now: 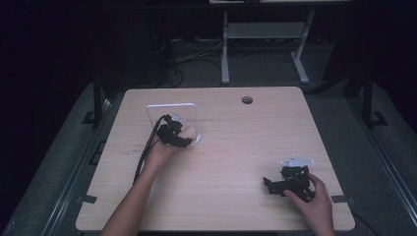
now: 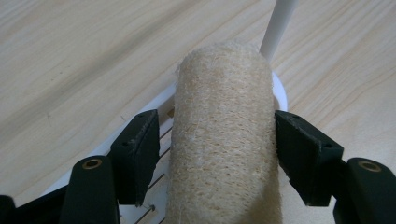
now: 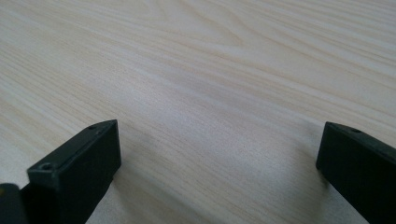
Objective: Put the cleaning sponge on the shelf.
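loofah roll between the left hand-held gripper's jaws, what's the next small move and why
Probably draw the left hand-held gripper straight back off the loofah roll. In the left gripper view its jaws stand apart with a gap at the left pad, and the roll appears to lie on the white rack, so it looks released. The right hand-held gripper is open over bare table.

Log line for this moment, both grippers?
left gripper: open, loofah roll between jaws, over white rack | right gripper: open, empty, low over table
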A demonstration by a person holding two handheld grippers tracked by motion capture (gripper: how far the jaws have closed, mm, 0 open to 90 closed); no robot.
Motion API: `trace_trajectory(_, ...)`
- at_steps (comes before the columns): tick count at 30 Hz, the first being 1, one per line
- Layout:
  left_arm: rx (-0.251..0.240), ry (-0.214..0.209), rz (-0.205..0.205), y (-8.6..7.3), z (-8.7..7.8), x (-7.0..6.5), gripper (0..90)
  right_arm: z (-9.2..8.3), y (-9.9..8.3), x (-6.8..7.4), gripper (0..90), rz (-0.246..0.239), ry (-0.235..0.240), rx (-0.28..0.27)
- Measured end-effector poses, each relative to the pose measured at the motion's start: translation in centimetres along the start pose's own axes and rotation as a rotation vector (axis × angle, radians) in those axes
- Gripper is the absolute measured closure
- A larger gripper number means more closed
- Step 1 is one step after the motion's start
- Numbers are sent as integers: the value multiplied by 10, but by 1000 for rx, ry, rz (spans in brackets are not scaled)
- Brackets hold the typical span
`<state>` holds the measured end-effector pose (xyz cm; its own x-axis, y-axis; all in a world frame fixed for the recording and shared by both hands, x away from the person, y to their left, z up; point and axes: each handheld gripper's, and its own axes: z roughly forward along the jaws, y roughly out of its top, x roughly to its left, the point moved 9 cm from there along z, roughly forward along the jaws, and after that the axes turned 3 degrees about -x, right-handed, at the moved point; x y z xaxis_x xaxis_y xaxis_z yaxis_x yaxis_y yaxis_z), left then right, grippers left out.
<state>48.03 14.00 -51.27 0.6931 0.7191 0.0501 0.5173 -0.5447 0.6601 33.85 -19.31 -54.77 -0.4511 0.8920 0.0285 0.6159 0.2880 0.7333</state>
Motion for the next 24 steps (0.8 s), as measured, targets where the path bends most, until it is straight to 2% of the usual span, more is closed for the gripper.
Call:
trace_trajectory(4,-13,-5,-20,2,-9,-2,307,0,0,0,0,0,0,0)
trace_trajectory(8,-43,-5,-19,5,-21,-3,306,0,0,0,0,1,0,0)
trace_trajectory(10,-61,-8,-32,5,-28,-5,308,0,0,0,0,0,0,0)
trace_trajectory(13,-76,-1,-22,4,-38,-6,326,0,0,0,0,1,0,0)
trace_trajectory(16,-108,-12,-33,3,-50,-10,371,0,0,0,0,0,0,0)
trace_trajectory(19,-126,-26,-28,2,-59,-16,491,0,0,0,0,0,0,0)
trace_trajectory(20,-134,-36,-28,1,-63,-18,491,0,0,0,0,0,0,0)
trace_trajectory(24,-116,-78,-15,-7,-67,-26,661,0,0,0,0,1,0,0)
